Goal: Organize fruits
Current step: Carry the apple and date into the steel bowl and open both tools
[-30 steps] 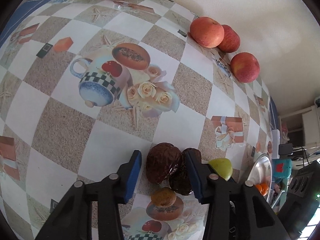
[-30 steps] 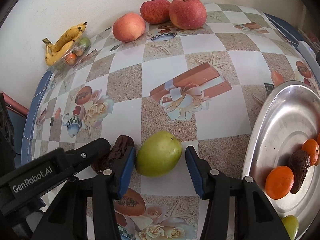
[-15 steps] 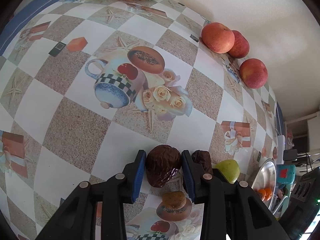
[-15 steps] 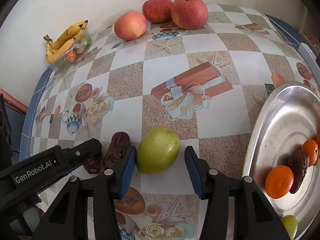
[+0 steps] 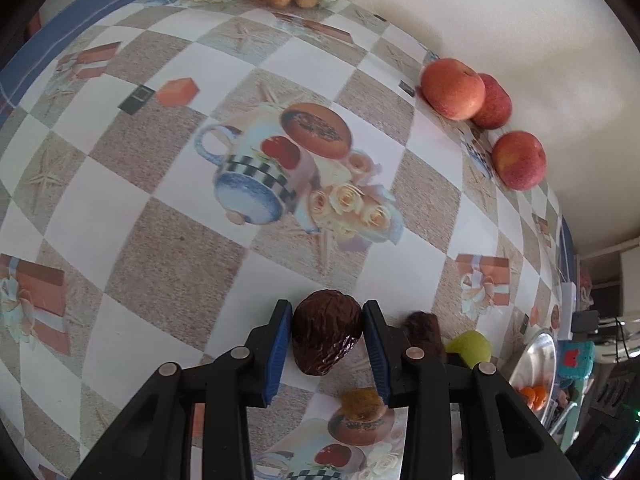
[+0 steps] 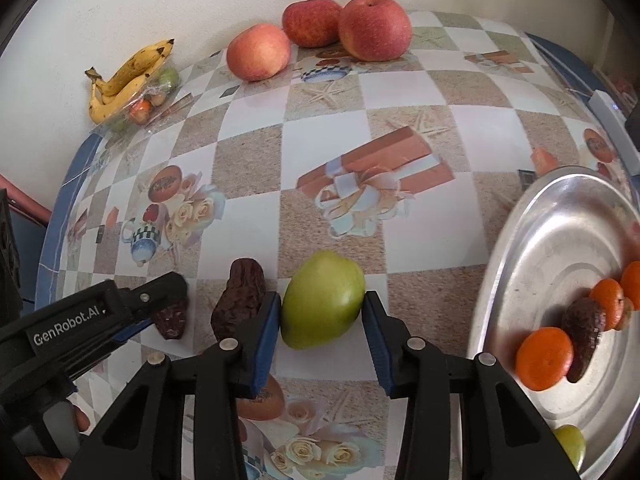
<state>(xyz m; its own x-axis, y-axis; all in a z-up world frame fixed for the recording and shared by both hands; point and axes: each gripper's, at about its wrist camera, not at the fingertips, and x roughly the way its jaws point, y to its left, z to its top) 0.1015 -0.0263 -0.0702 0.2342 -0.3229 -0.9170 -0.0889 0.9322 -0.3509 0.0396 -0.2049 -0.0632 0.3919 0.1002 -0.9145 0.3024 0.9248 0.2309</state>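
My left gripper (image 5: 326, 312) is shut on a dark brown wrinkled fruit (image 5: 326, 336), its blue pads pressing both sides. Beside it lie a second dark fruit (image 5: 424, 330) and a small brownish fruit (image 5: 362, 402). In the right wrist view my right gripper (image 6: 322, 306) is shut on a green fruit (image 6: 322, 300) that rests on the patterned tablecloth, with both pads touching it. The left gripper (image 6: 170, 300) shows at the left there, holding its dark fruit (image 6: 172, 322) low over the cloth. The second dark fruit (image 6: 240, 300) lies just left of my right gripper.
A steel plate (image 6: 560, 220) at the right holds oranges (image 6: 544, 358), a dark fruit (image 6: 582, 334) and a green fruit (image 6: 570, 444). Three red apples (image 6: 374, 28) line the far wall. Bananas on a fruit bag (image 6: 128, 76) sit at the back left. A hand (image 6: 52, 468) grips the left handle.
The left gripper's fingers closed onto the dark wrinkled fruit. The right gripper's fingers narrowed until both pads touch the green fruit.
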